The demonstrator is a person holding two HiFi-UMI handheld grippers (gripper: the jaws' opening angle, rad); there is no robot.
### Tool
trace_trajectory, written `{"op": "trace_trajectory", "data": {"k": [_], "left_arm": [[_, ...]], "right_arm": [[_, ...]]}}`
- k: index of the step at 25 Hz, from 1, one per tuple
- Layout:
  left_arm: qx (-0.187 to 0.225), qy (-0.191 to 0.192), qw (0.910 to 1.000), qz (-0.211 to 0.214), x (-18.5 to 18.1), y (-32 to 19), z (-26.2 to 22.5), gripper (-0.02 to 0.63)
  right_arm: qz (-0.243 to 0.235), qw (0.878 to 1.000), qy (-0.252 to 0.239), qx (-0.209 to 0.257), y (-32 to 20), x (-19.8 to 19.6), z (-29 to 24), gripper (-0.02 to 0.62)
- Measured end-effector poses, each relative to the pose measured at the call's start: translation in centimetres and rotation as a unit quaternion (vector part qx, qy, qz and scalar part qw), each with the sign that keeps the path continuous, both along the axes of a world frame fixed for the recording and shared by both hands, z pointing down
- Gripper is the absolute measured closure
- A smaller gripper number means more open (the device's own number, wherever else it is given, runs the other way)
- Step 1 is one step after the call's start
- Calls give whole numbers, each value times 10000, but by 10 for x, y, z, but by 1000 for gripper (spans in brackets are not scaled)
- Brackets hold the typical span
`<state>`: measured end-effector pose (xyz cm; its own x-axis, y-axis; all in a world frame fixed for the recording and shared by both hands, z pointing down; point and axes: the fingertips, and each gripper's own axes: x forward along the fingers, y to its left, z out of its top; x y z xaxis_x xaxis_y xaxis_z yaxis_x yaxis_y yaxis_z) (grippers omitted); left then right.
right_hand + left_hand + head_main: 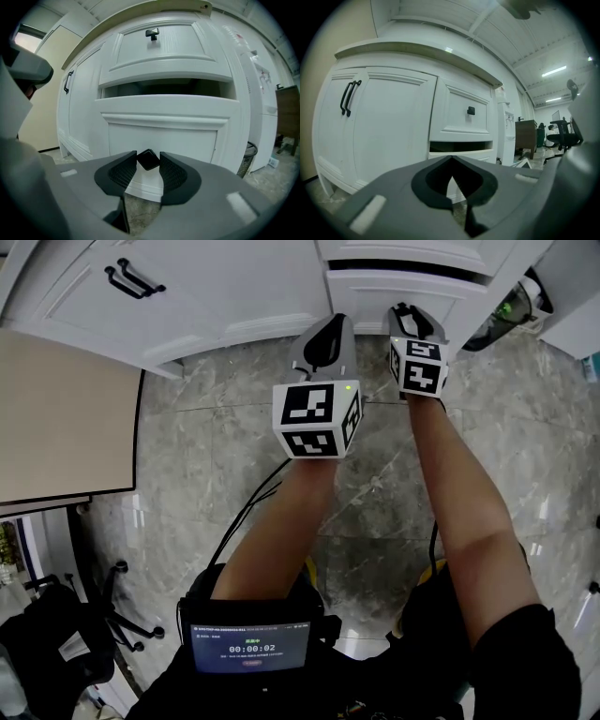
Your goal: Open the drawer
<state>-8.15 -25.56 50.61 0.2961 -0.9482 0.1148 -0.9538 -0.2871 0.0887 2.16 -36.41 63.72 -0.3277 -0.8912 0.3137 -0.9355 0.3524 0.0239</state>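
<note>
Cabinet (84, 93); drawer knob (148, 160) between right hand-held gripper (148, 153) jaws

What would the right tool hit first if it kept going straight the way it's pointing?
The right tool would most likely meet the black knob on the lower drawer front, framed between its open jaws; the gap ahead is hard to judge.

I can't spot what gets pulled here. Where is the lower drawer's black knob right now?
In the right gripper view the black knob sits low at centre on the lower drawer front, framed between the open jaws of the right gripper.
</note>
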Motion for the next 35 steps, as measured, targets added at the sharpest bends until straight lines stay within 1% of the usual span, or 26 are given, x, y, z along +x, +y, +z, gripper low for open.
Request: {"op": "trace_trajectory", "data": {"k": [10, 20, 26, 35], "left_arm": [[5, 100, 9999, -91, -8, 0, -2, 605], [-39, 144, 9999, 85, 5, 2, -10, 606], [-18, 250, 9997, 3, -1, -1, -12, 606], [18, 280, 9995, 133, 8, 0, -24, 605]], "right_arm": [[-34, 10000, 89, -16, 11, 2, -1, 425], [-29, 9998, 181, -105, 38, 4, -2, 425], [3, 9997, 229, -107, 46, 4, -4, 425], [60, 9995, 227, -197, 68, 6, -5, 425]]}}
